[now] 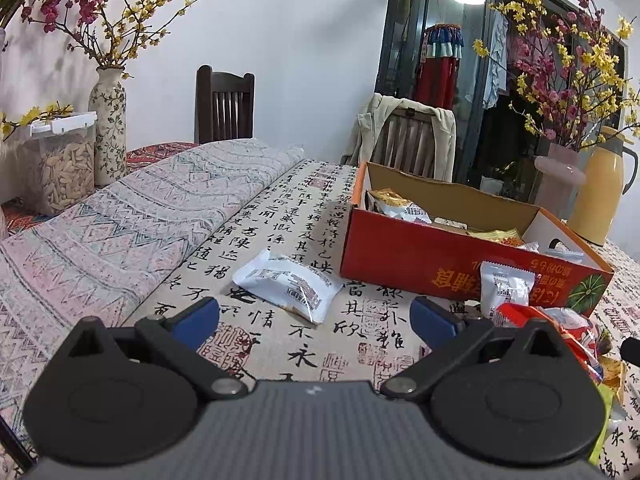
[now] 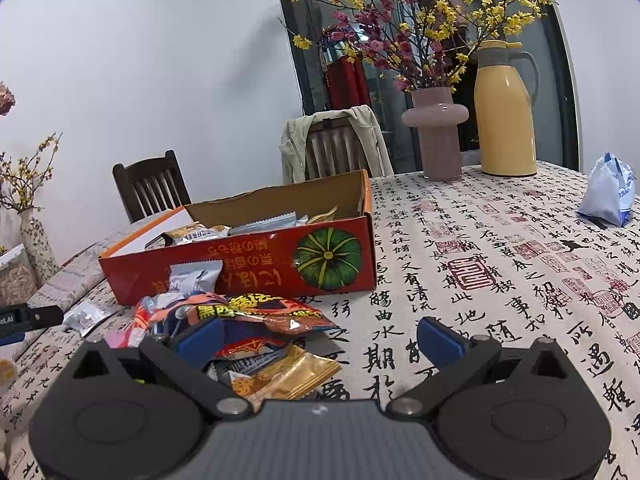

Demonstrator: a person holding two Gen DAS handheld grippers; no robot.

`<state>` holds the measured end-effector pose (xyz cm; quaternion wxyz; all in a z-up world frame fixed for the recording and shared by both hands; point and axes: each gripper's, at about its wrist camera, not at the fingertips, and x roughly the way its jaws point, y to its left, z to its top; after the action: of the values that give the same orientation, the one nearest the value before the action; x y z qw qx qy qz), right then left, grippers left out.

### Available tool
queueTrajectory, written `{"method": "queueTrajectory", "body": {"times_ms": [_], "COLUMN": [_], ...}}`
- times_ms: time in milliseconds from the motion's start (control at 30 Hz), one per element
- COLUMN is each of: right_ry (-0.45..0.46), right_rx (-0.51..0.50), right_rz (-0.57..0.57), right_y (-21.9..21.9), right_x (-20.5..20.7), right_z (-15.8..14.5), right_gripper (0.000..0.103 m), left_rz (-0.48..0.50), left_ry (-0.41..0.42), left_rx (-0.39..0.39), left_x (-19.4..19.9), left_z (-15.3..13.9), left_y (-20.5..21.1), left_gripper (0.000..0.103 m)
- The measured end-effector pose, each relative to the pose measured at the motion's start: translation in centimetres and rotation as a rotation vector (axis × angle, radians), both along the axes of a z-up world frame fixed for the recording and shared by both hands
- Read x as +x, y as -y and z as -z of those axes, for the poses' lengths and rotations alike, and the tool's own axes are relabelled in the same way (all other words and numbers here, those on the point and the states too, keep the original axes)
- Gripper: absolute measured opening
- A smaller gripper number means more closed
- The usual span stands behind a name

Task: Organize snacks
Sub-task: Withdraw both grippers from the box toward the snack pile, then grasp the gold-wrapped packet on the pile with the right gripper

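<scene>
Box (image 2: 248,264): red, open-topped, several snack packets inside.
Loose packets (image 2: 256,320): heaped near the box's front.
White packet (image 1: 286,286): alone, left of box.
Left gripper (image 1: 314,318): fingers wide, empty.
Right gripper (image 2: 320,338): fingers wide, empty.

Glossy foil snack packets (image 2: 260,320), matt cardboard box (image 2: 248,268) (printed), cloth tablecloth (image 2: 500,280)

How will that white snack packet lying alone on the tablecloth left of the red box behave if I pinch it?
The white snack packet looks puffy and crinkled, so it will probably squash and feel light. Its glossy film may slip, so gripping the flat sealed end seems safer. Lying flat, it shouldn't roll. The left gripper is open before it.
</scene>
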<state>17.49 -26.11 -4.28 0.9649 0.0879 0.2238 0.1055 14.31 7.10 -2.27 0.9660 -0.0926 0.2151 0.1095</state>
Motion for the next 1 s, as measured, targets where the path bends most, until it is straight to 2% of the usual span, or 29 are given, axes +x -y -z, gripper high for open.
{"method": "queueTrajectory", "body": {"times_ms": [367,567,700,833,1000], "right_ry": [-0.012,-0.051,-0.054,-0.052,-0.138], "right_rx": [-0.022,-0.115,-0.103,-0.132,-0.158], "right_rz": [0.001,0.038,0.030,0.020,0.068], "right_y": [-0.3,-1.3,-1.7,-2.7,-3.4], "right_x": [0.2,0.2,-0.6,-0.8,0.3], "right_z": [0.0,-0.4,-1.3,-1.8,-1.0], "right_gripper": [0.103,0.103,0.103,0.103,0.103], "left_rz": [0.011,0.018,0.027,0.034,0.039], "left_ry": [0.017,0.017,0.023,0.030,0.036], "left_rx": [-0.032,-0.057,-0.079,-0.090,-0.097], "left_x": [-0.2,-0.2,-0.2,-0.4,-0.5], "left_z": [0.0,0.0,0.1,0.1,0.1], "left_y": [-0.4,-0.8,-1.1,-1.2,-1.3], "left_gripper": [0.103,0.103,0.103,0.103,0.103]}}
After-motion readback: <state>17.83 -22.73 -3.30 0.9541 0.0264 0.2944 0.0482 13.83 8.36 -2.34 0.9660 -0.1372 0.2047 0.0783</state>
